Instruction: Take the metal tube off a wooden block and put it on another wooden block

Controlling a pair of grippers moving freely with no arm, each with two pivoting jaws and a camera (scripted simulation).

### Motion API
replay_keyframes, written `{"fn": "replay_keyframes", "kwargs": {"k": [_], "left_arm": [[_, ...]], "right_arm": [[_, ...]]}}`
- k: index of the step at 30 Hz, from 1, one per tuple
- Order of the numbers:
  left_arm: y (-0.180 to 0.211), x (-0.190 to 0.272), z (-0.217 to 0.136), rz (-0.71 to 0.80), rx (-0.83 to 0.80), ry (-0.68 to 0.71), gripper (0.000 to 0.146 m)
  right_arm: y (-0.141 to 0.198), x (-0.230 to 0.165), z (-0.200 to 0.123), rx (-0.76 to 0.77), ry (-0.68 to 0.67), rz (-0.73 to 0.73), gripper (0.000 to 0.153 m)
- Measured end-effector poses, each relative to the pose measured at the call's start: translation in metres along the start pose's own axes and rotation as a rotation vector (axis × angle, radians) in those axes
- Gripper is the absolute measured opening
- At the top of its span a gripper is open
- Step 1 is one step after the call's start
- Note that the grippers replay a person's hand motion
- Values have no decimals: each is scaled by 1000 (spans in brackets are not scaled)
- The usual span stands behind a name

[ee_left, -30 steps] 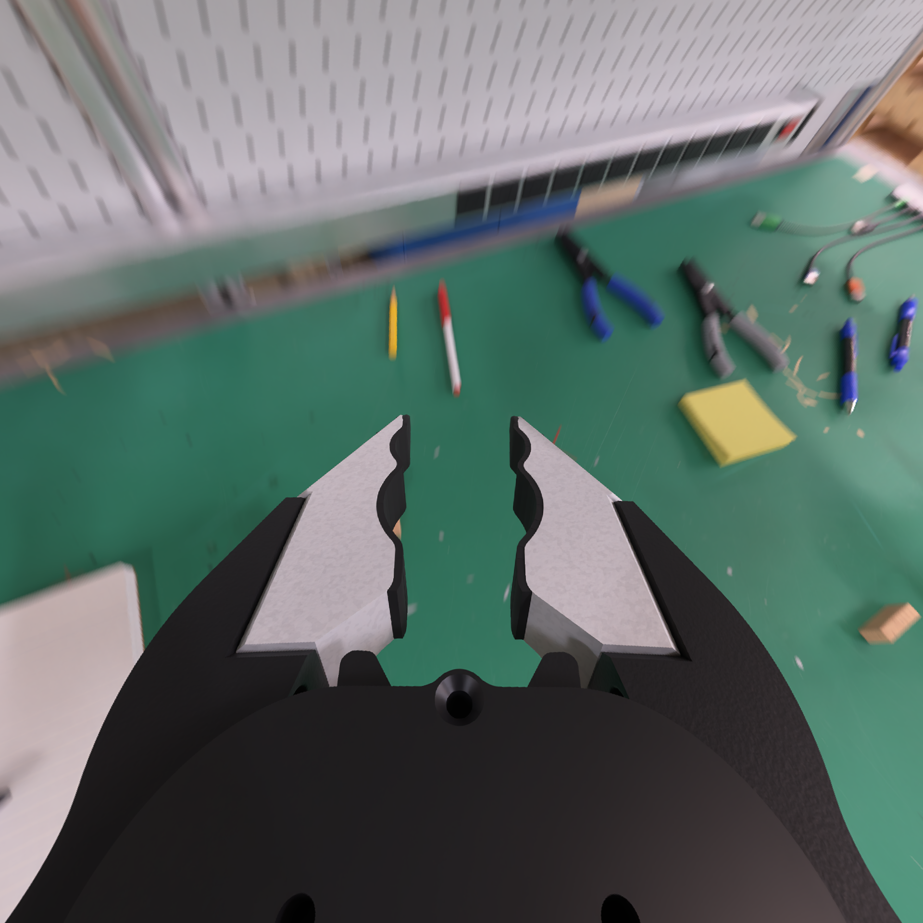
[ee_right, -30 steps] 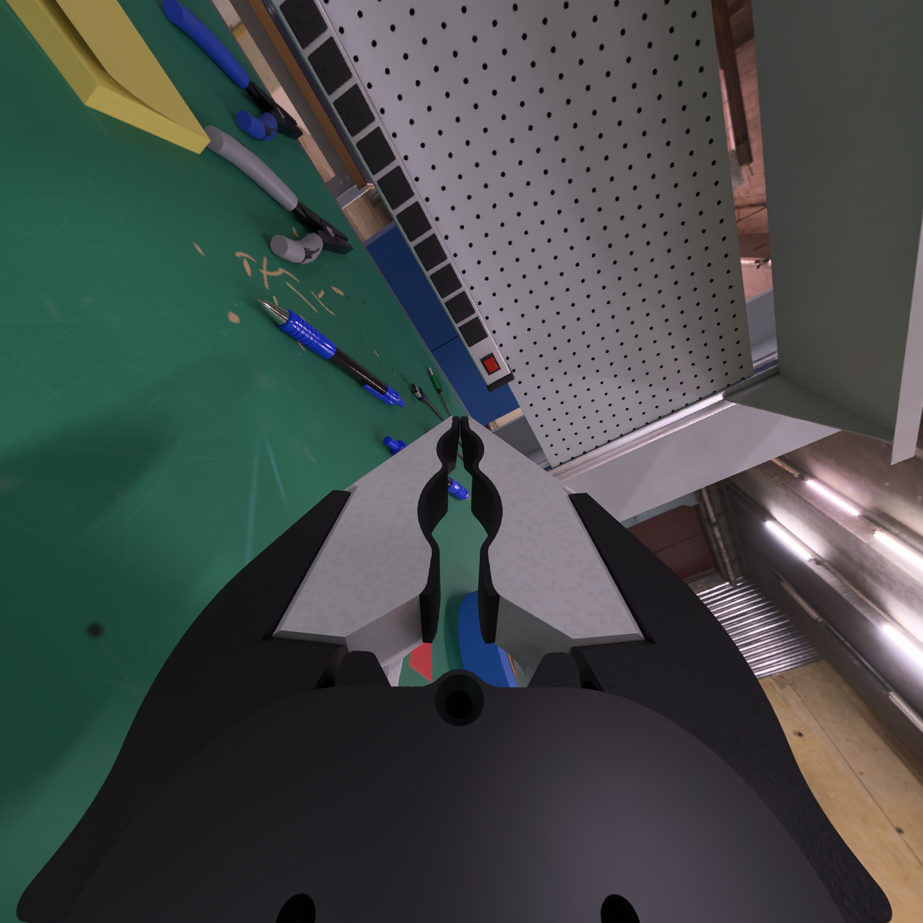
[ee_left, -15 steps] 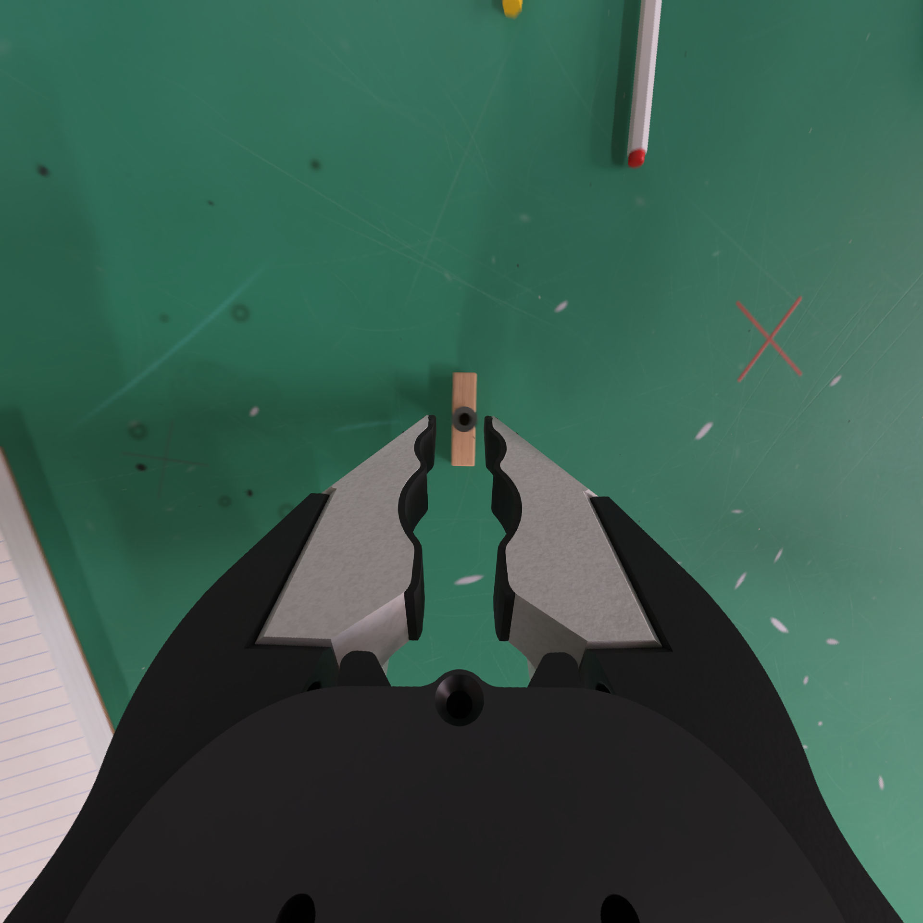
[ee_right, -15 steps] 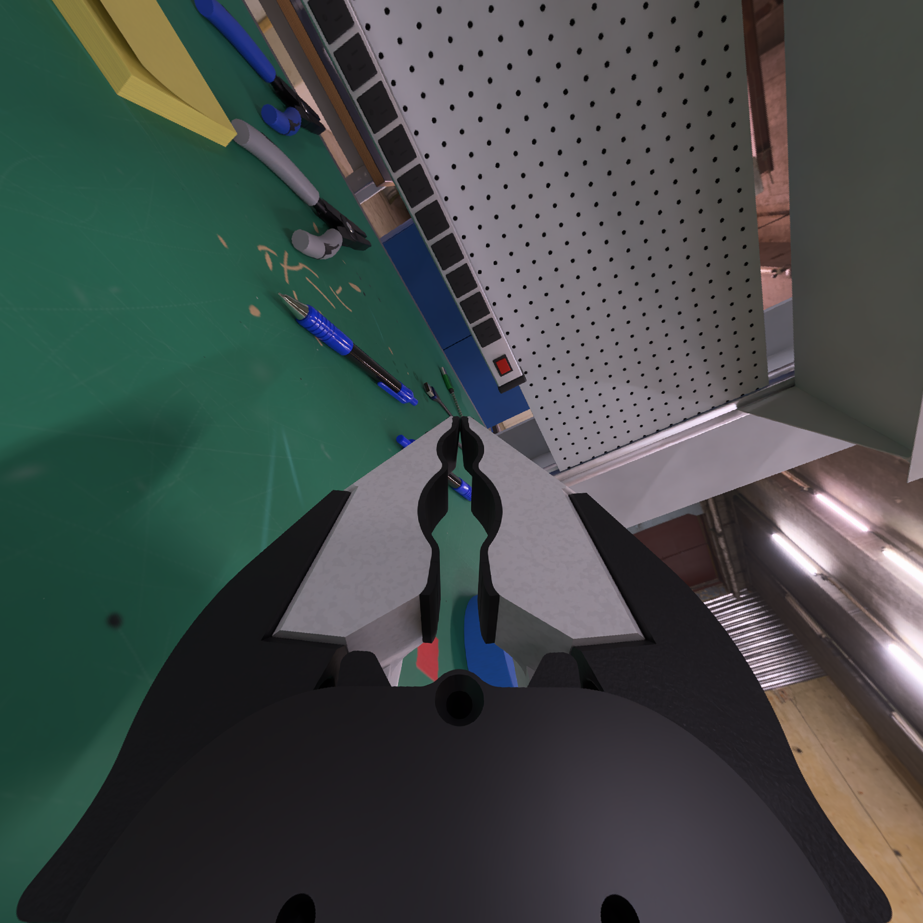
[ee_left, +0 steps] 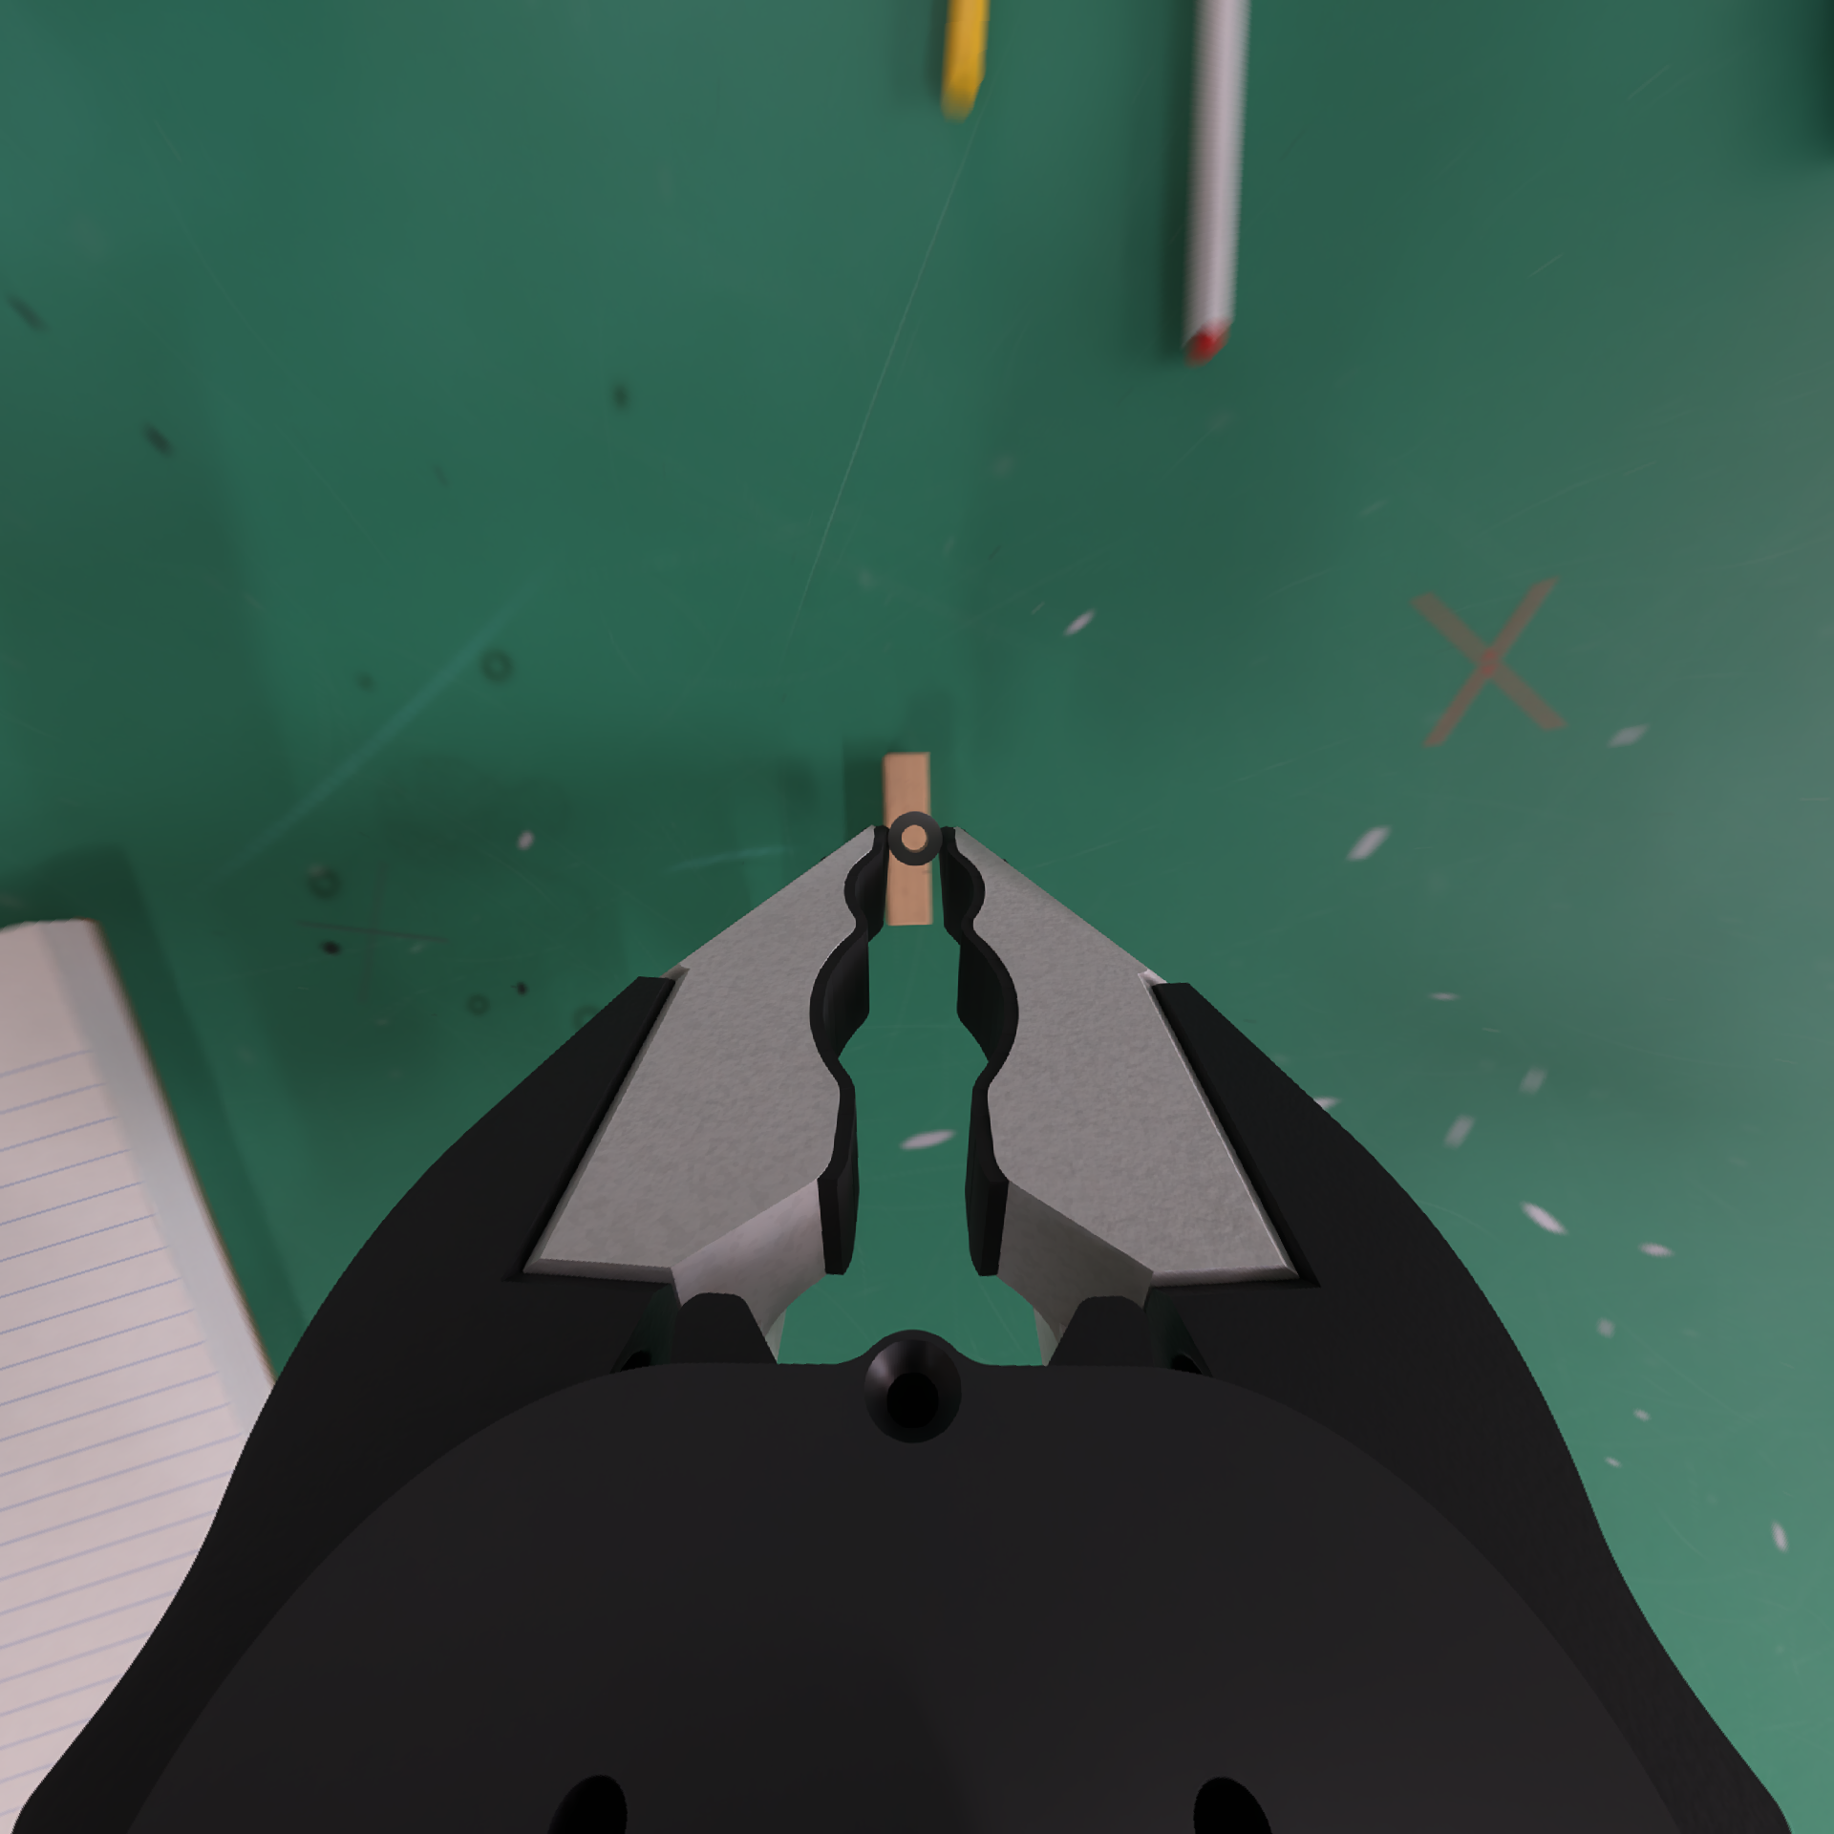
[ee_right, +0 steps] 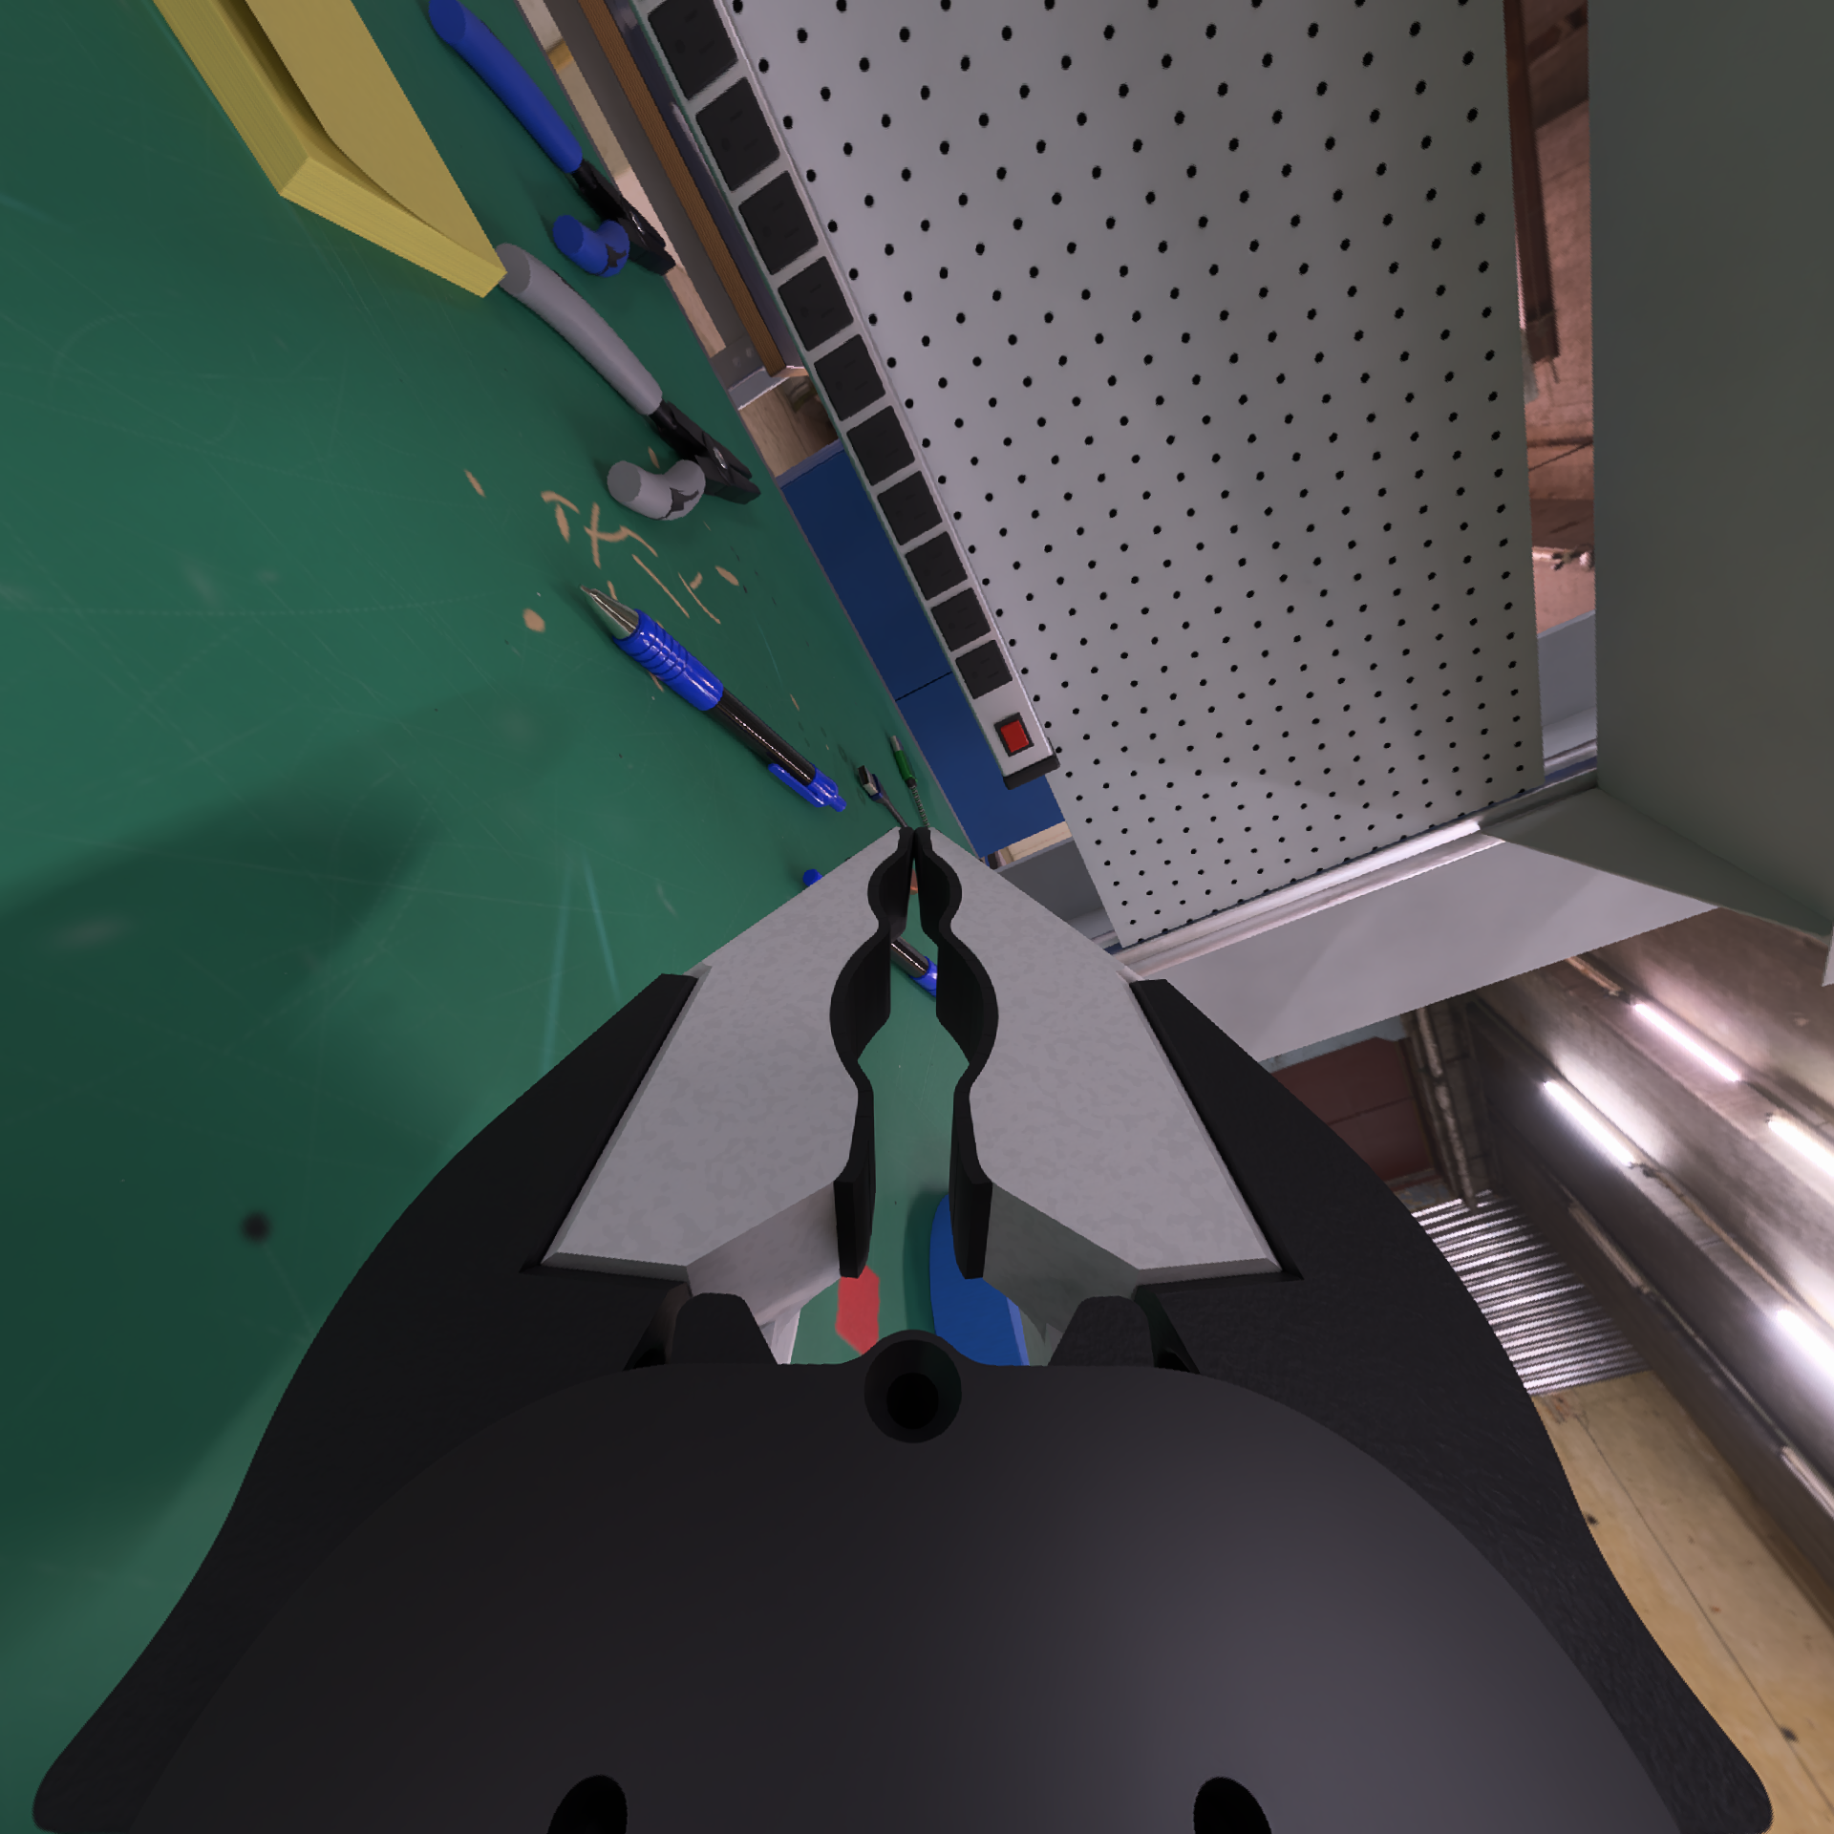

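In the left wrist view I look straight down at a small wooden block lying on the green mat. The metal tube stands on end over it and shows as a small dark ring with wood colour visible through its bore. My left gripper is shut on the tube, with both fingertips pressed against its sides. I cannot tell whether the tube still touches the block. My right gripper is shut and empty, tilted over the far right of the bench. No second block is in view.
A lined notepad lies at lower left, a yellow pencil and a white marker lie ahead, and a red cross mark is to the right. The right wrist view shows a yellow pad, pliers, a blue pen and a pegboard.
My left gripper tipped from looking across the bench to straight down over the block, then closed from open onto the tube. My right gripper only drifted slightly.
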State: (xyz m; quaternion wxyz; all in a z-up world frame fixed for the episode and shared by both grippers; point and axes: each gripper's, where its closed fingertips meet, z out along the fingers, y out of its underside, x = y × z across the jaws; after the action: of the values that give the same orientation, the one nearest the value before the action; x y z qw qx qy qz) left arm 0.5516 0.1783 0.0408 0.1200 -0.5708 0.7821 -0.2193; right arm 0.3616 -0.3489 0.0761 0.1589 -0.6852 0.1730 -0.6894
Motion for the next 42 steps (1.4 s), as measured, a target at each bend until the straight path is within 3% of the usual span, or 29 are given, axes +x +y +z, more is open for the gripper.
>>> {"fn": "replay_keyframes", "kwargs": {"k": [3, 5, 8, 13, 18, 23, 28, 31, 33, 38, 42], "left_arm": [[-32, 36, -65, 91, 239, 35, 10], [-43, 91, -113, 219, 410, 176, 10], [-27, 183, -150, 451, 475, 425, 10], [35, 295, -120, 772, 283, 584, 10], [99, 358, -70, 971, 83, 639, 10], [139, 378, -47, 1043, -33, 658, 10], [145, 378, -32, 1041, -58, 607, 10], [150, 376, -27, 1027, -96, 590, 42], [150, 376, -25, 1021, -102, 586, 54], [124, 373, -53, 968, 5, 628, 57], [68, 323, -101, 840, 182, 567, 61]], "right_arm": [[-1, 0, 0, 2, -1, -5, 0], [-1, 0, 0, 2, -1, -6, 0], [-1, 0, 0, 5, -1, -6, 0], [-1, 0, 0, 5, 0, 0, 0], [0, 1, -1, 11, 1, 5, 0], [-1, 0, -1, 17, -7, 6, 0], [-1, -1, -1, 19, -13, 5, 0], [-2, -1, -2, 22, -12, 7, 0], [-1, 0, -2, 21, -11, 7, 0], [1, 2, -3, 17, -6, 15, 0], [0, 1, -3, 18, -6, 12, 0]]}}
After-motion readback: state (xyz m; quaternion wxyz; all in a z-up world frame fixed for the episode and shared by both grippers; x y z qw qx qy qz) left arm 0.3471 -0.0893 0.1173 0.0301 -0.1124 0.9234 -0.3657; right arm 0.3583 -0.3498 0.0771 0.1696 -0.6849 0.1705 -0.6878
